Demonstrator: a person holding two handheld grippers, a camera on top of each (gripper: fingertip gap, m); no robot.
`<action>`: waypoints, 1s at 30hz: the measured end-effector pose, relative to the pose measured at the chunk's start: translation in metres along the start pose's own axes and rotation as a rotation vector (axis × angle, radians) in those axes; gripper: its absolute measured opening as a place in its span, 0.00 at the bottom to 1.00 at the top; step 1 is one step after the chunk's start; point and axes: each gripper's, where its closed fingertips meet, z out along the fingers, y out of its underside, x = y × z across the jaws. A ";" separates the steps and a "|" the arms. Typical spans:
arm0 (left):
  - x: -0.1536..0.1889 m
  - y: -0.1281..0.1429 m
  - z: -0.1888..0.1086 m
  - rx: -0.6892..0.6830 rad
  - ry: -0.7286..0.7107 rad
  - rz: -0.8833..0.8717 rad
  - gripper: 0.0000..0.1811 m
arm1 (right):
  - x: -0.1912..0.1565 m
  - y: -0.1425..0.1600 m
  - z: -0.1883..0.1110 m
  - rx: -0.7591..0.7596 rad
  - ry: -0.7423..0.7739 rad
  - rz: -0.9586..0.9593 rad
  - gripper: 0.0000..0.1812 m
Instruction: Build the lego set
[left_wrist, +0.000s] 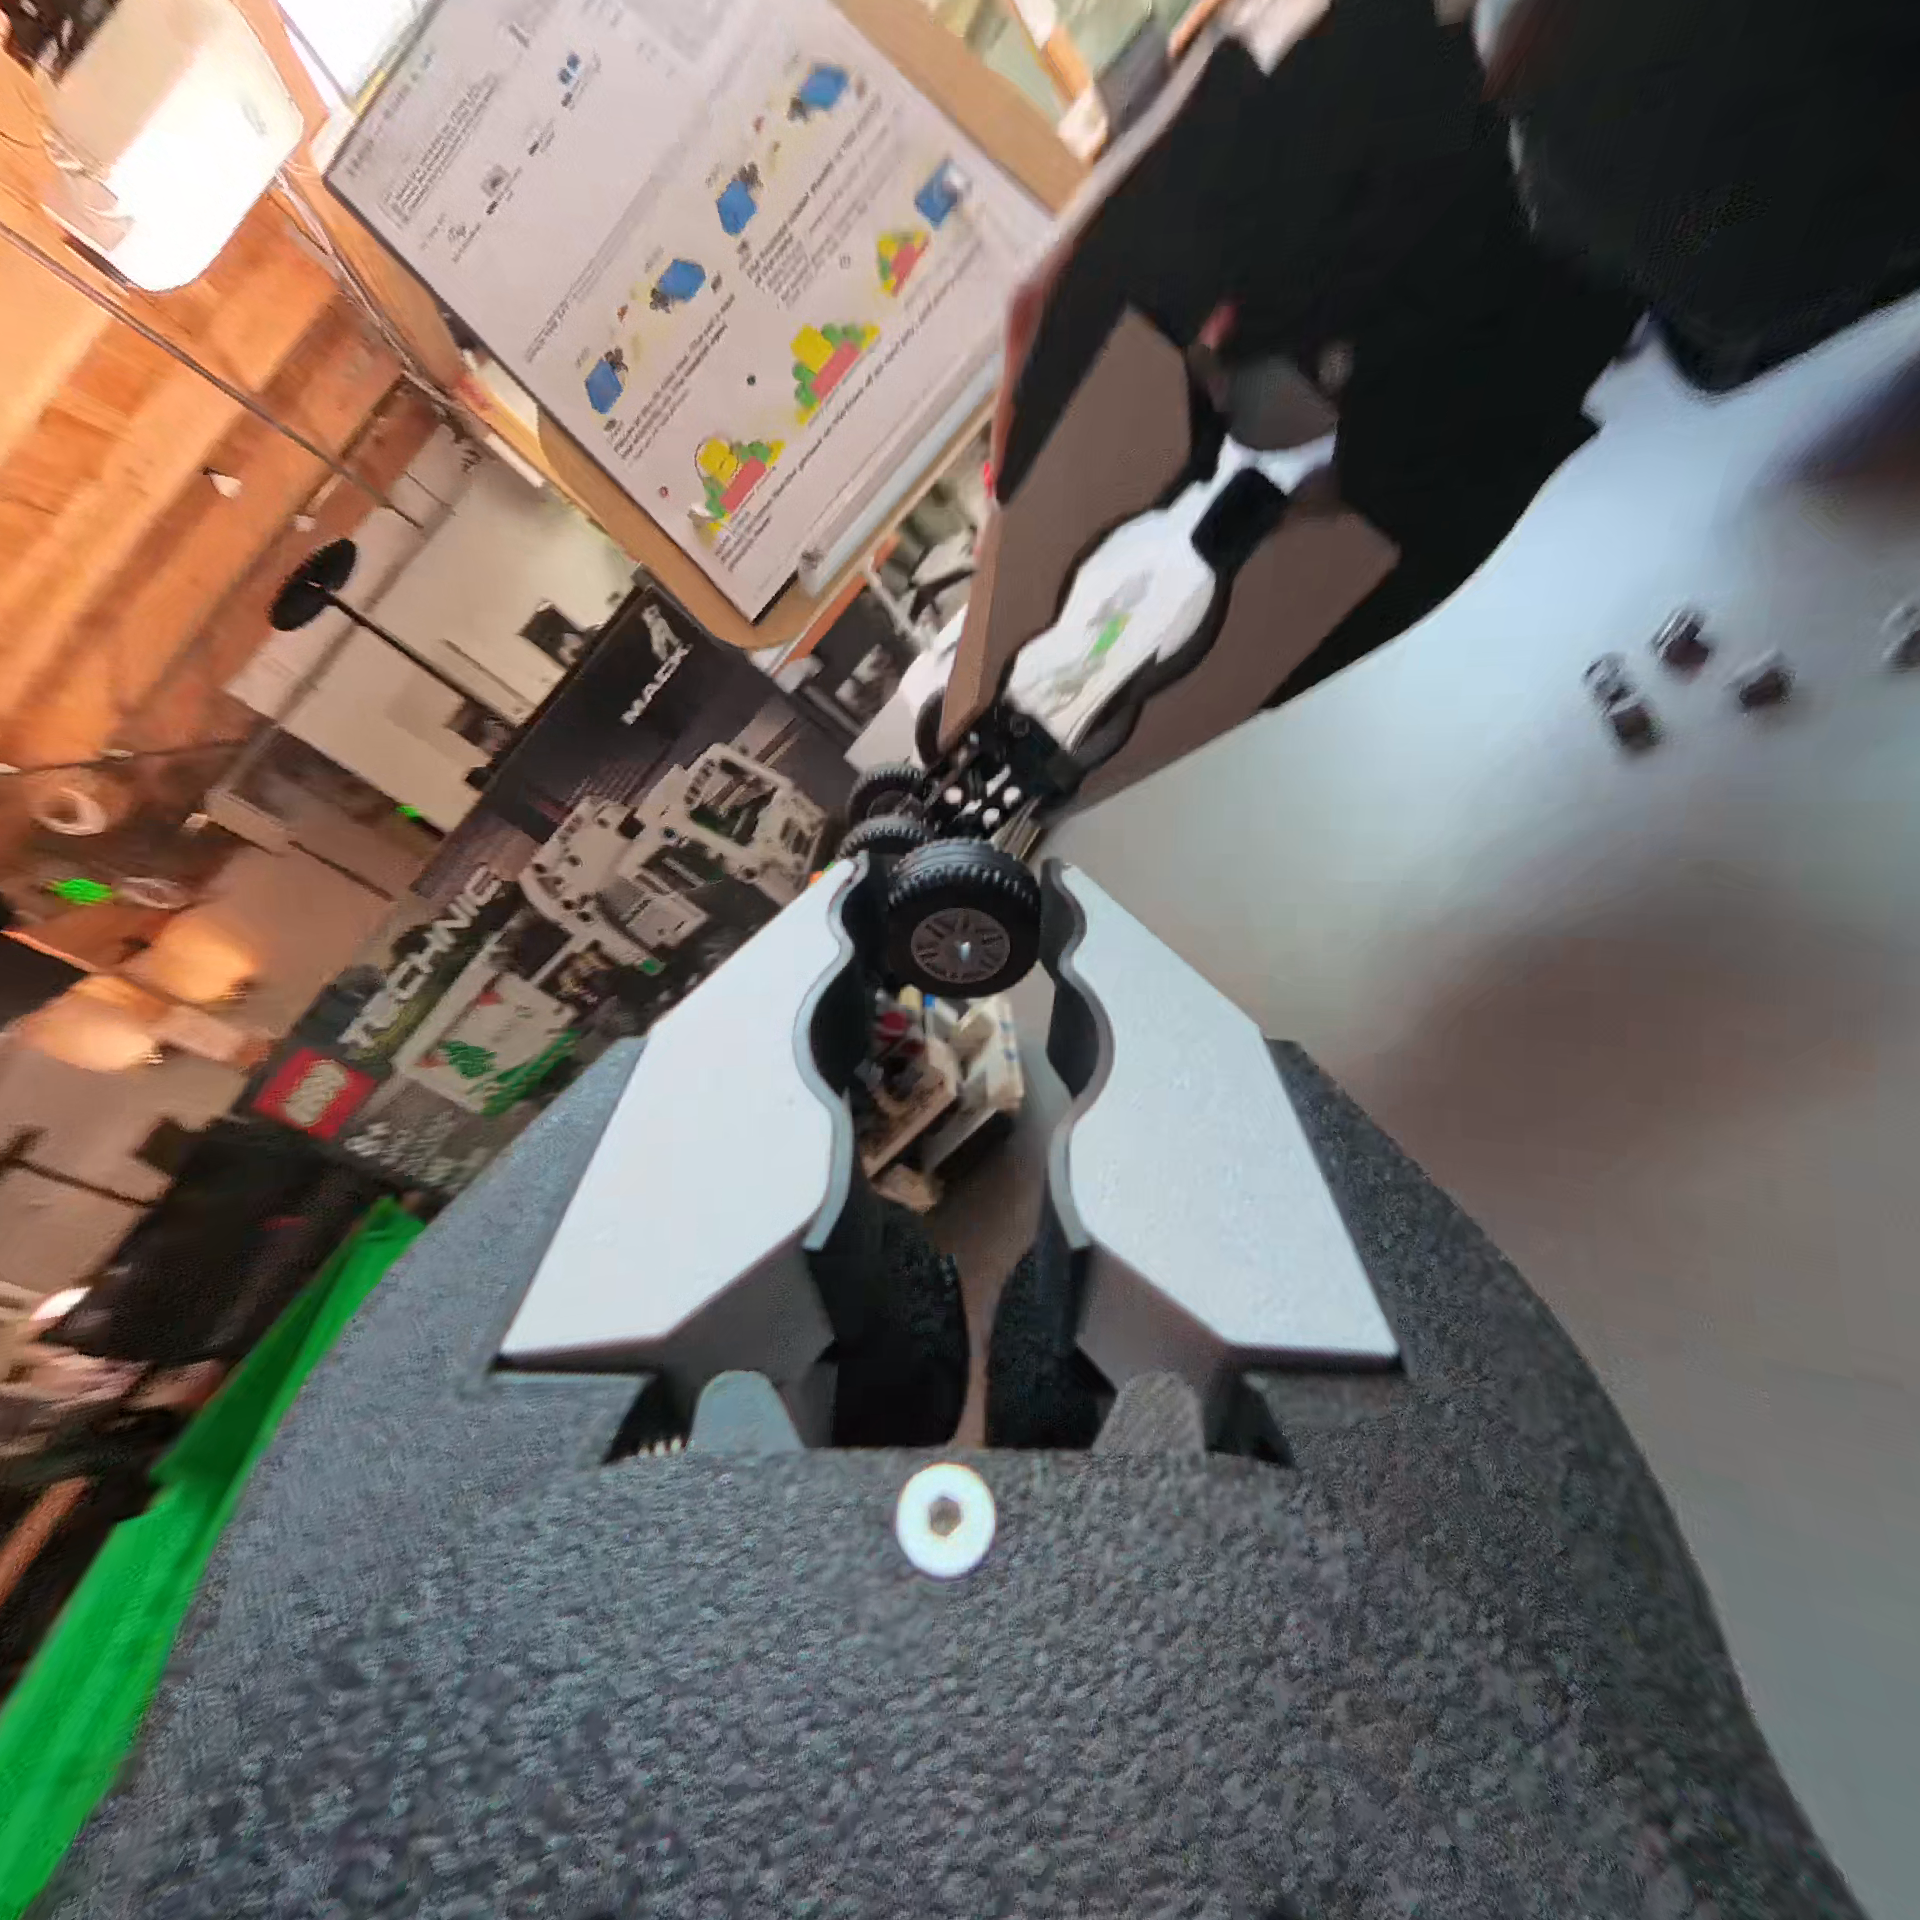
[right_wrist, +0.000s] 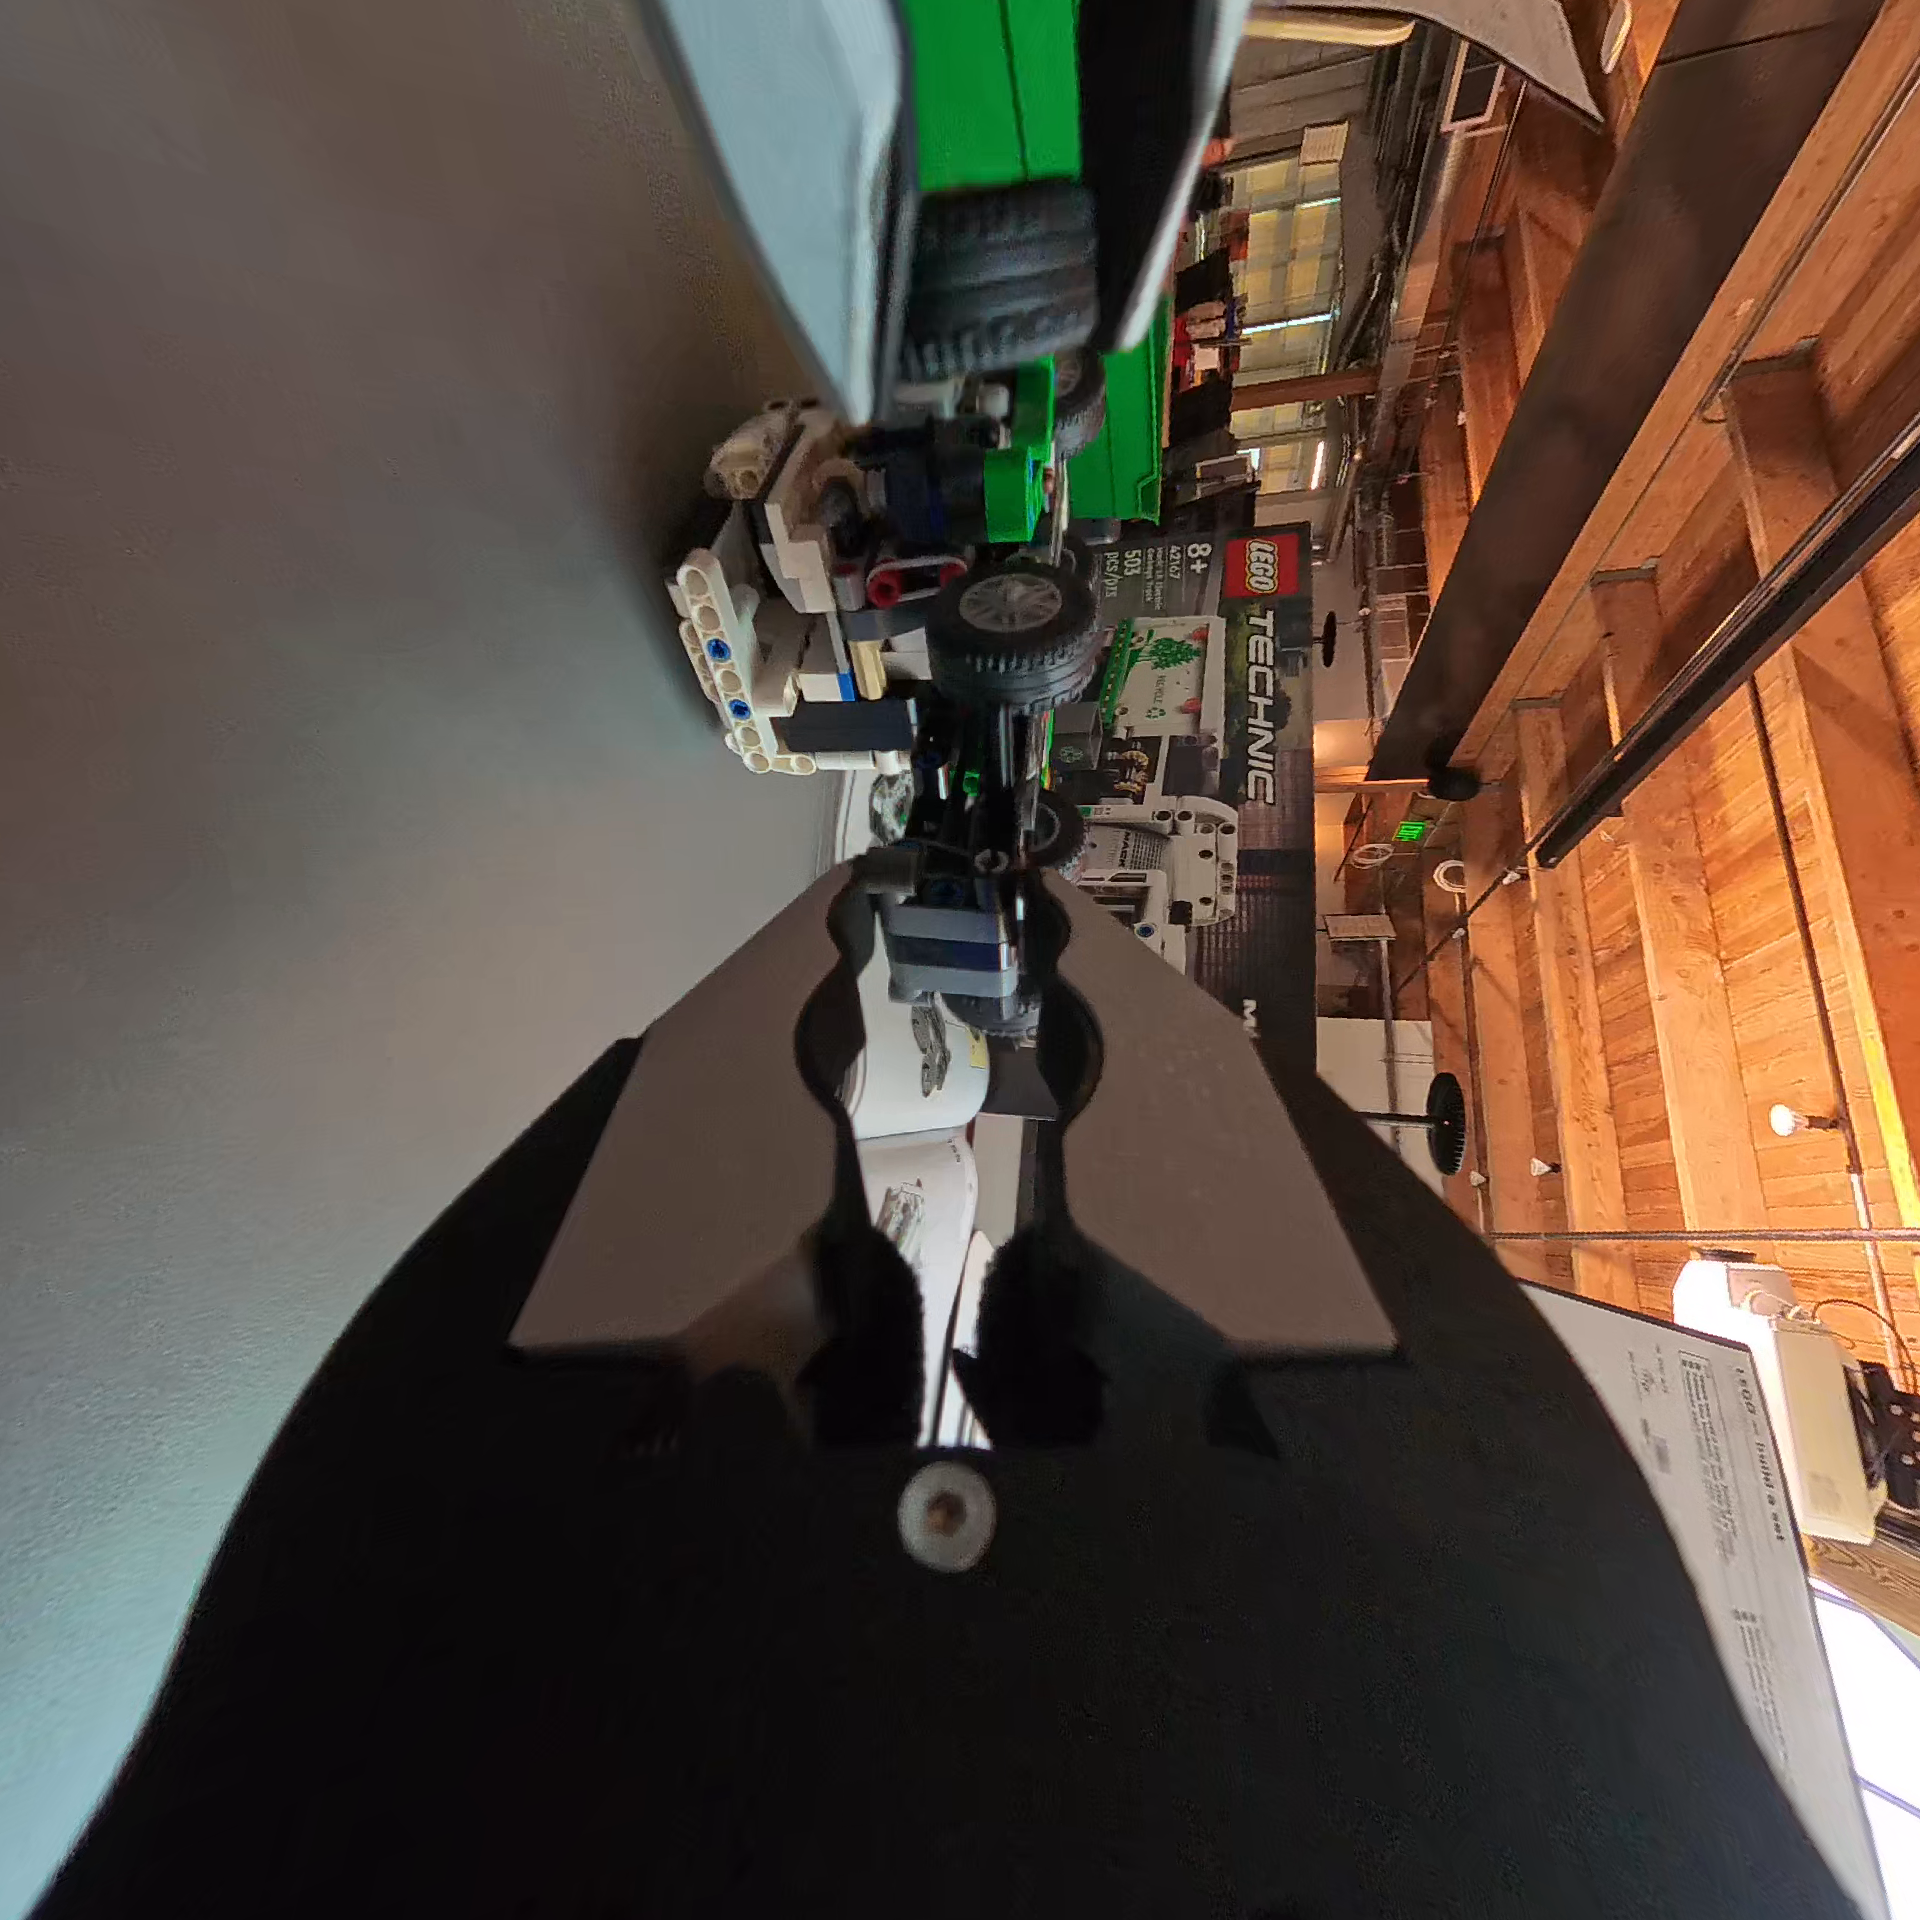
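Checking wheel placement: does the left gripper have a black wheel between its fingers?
Yes, a black wheel sits between the left gripper's fingertips.

Left gripper: rolling strongly to one side, its two pale fingers standing slightly apart, closing on a wheel at the tips.
Right gripper: also turning sideways, its dark fingers narrowing to a small gap and clamping the end of the frame.
Facing: the two grippers are pointing toward each other, tips near but apart; the right one is showing tip-on in the left wrist view.
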 end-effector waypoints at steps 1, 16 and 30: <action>-0.002 -0.006 -0.004 0.043 0.022 -0.071 0.15 | -0.002 0.000 0.000 0.006 -0.011 0.009 0.15; 0.006 -0.067 -0.050 0.556 0.149 -0.280 0.15 | -0.002 -0.077 -0.091 0.506 -0.690 1.042 0.22; 0.025 -0.107 -0.075 0.730 0.245 -0.277 0.14 | 0.024 -0.126 -0.132 0.934 -1.272 1.599 0.07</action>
